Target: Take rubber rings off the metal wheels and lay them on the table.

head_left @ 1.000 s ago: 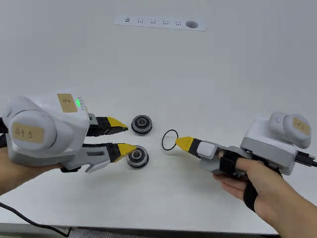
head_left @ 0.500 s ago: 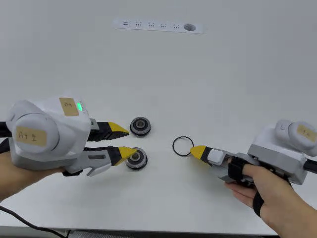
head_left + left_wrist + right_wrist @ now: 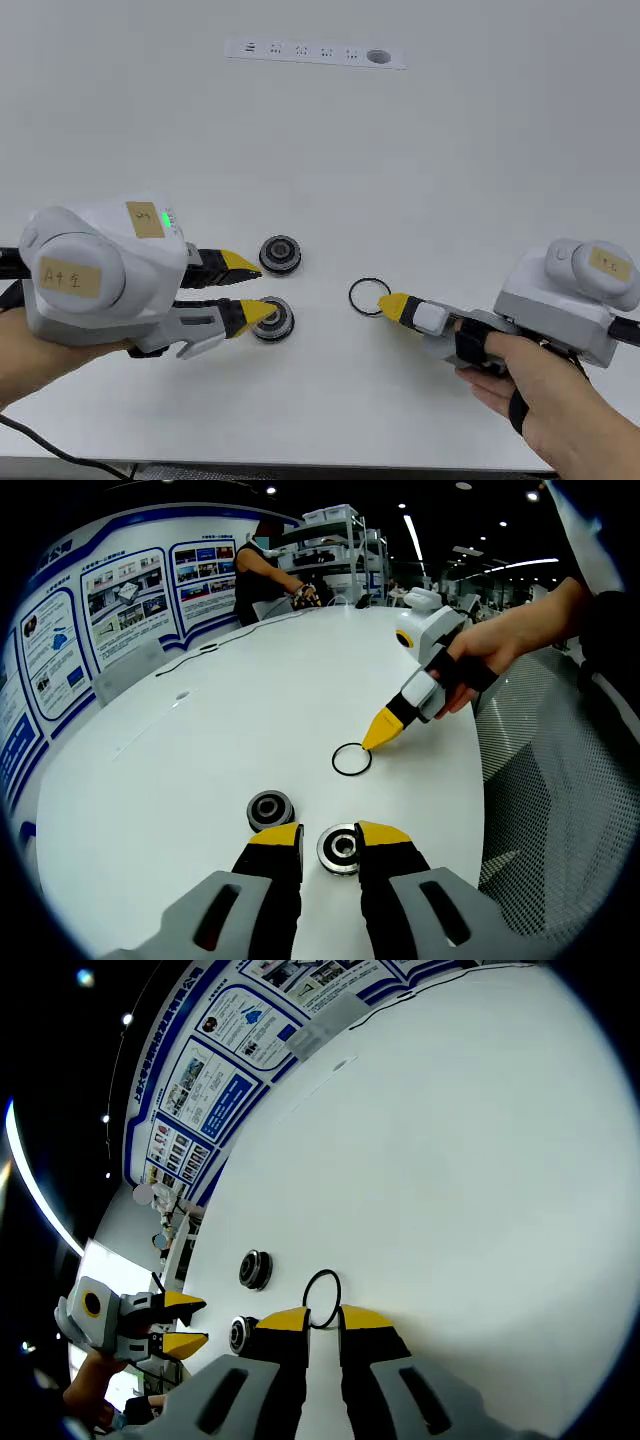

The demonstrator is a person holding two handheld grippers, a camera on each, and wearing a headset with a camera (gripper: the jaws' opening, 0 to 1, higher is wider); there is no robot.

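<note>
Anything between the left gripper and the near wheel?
Nothing visible. The near wheel lies just ahead of the left gripper, whose jaws are open; the other wheel and the ring lie off to the side.

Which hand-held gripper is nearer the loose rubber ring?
Right. The right hand-held gripper is just beside the rubber ring; the left hand-held gripper is farther off, at a metal wheel.

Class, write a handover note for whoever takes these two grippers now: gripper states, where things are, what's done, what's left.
Left gripper: open, near metal wheel at its tips, not gripped.
Right gripper: jaws nearly together at the rubber ring's edge; grip unclear.
Far metal wheel sits apart, farther back on the table.
Done: one ring lies flat on the table.
Left: release it, then check both dark-rimmed wheels for rings.
</note>
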